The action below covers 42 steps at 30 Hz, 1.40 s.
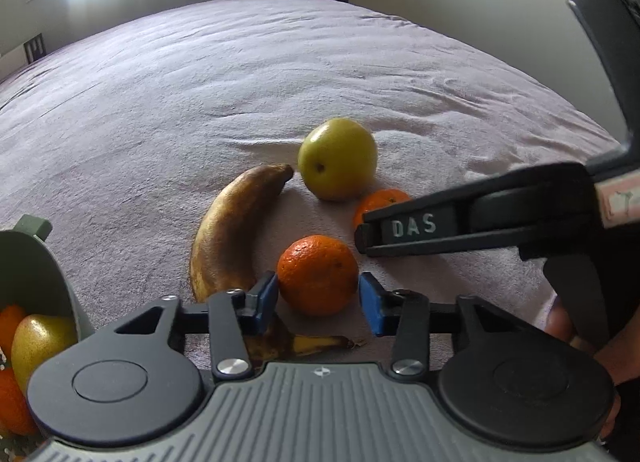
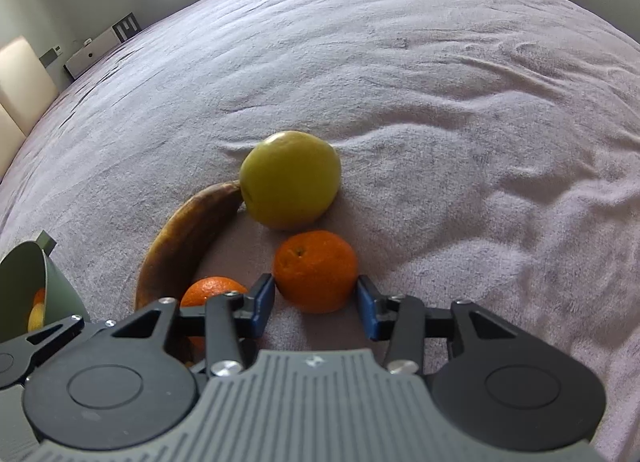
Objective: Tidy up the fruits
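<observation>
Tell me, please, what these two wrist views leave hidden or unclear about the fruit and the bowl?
- Green bowl: cut off by the left edge in both views; its contents are only partly visible.
- Far orange: in the left wrist view, the right gripper covers its lower part.
- Near orange: in the right wrist view, the finger linkage hides its lower half.
- Banana: its stem end passes behind the left gripper.
</observation>
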{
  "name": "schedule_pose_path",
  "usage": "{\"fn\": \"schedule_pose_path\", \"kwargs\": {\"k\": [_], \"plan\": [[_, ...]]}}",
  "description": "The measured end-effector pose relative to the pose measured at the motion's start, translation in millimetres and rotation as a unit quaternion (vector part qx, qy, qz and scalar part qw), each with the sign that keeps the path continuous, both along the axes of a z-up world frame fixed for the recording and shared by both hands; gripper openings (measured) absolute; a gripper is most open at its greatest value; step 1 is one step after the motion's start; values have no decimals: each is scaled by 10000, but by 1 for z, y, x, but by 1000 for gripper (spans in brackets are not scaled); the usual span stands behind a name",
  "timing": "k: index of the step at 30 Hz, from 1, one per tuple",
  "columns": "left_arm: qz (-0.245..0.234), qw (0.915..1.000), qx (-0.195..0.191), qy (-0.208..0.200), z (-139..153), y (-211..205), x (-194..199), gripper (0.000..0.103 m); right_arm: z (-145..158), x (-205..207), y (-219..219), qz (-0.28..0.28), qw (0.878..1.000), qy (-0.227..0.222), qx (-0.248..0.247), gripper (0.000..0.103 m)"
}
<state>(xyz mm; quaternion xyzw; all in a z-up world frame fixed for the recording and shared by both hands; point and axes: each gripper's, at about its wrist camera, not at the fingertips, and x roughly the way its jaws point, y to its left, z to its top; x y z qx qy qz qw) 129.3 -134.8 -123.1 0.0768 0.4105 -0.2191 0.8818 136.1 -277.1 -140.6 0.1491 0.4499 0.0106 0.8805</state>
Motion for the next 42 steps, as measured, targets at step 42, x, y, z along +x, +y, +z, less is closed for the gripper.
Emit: {"fn": "schedule_pose_path", "kwargs": {"k": [42], "plan": [[-286, 9991, 49, -310, 6, 10, -16, 61, 8, -31, -15, -295, 9986, 402, 145, 43]]}}
